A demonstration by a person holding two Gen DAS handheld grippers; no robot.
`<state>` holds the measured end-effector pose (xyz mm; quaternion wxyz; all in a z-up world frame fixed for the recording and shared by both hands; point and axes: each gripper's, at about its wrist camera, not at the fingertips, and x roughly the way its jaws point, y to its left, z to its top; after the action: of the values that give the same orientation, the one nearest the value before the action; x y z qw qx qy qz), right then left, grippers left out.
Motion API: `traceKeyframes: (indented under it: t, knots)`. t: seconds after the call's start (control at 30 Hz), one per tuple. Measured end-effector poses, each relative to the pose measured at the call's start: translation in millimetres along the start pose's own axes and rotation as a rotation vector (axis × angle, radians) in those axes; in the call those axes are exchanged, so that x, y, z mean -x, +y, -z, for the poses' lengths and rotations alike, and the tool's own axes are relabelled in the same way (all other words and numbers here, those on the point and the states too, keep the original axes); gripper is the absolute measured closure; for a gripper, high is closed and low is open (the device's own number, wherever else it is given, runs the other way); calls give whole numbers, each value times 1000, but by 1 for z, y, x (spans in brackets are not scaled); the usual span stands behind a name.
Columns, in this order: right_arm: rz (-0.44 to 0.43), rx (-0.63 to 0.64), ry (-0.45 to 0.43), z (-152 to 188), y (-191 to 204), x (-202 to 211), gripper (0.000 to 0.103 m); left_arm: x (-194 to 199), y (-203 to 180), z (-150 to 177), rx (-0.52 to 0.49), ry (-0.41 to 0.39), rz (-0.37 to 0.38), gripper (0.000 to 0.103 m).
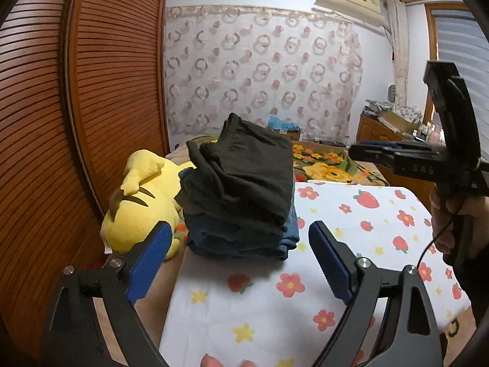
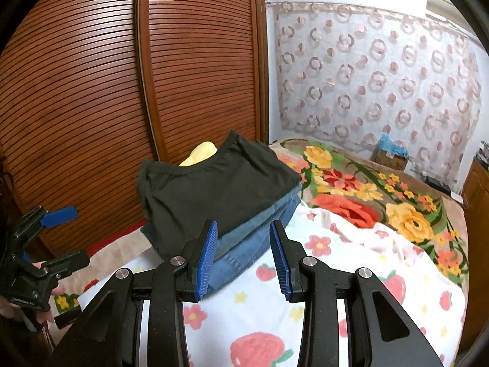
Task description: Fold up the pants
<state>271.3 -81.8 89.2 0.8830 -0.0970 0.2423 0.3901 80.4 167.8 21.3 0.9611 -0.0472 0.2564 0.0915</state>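
Note:
A folded pair of black pants (image 1: 244, 177) lies on top of a stack of folded blue jeans (image 1: 241, 241) on the white strawberry-print sheet (image 1: 275, 305). The stack also shows in the right wrist view, black pants (image 2: 214, 183) over jeans (image 2: 250, 238). My left gripper (image 1: 240, 263) is wide open and empty, just in front of the stack. My right gripper (image 2: 243, 257) is open and empty, its fingers close to the stack's near corner. The right gripper also shows in the left wrist view (image 1: 376, 153), off to the right and above the bed.
A yellow plush toy (image 1: 140, 205) lies left of the stack against the slatted wooden wardrobe (image 1: 91, 91). A flowered blanket (image 2: 382, 202) covers the bed behind. A cardboard box (image 2: 392, 156) and a wooden cabinet (image 1: 382, 131) stand by the curtained wall.

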Motion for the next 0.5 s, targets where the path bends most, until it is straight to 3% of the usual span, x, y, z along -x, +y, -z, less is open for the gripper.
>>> traceKeyframes:
  t: [0.17, 0.27, 0.5]
  knots:
    - [5, -7, 8, 10, 9, 10, 66, 8, 1, 8, -2, 1, -5, 9]
    - [9, -15, 11, 17, 14, 19, 56, 15, 0, 11, 0, 0, 6, 9]
    - [51, -44, 0, 24, 26, 37, 43, 27, -7, 18, -19, -3, 48, 9]
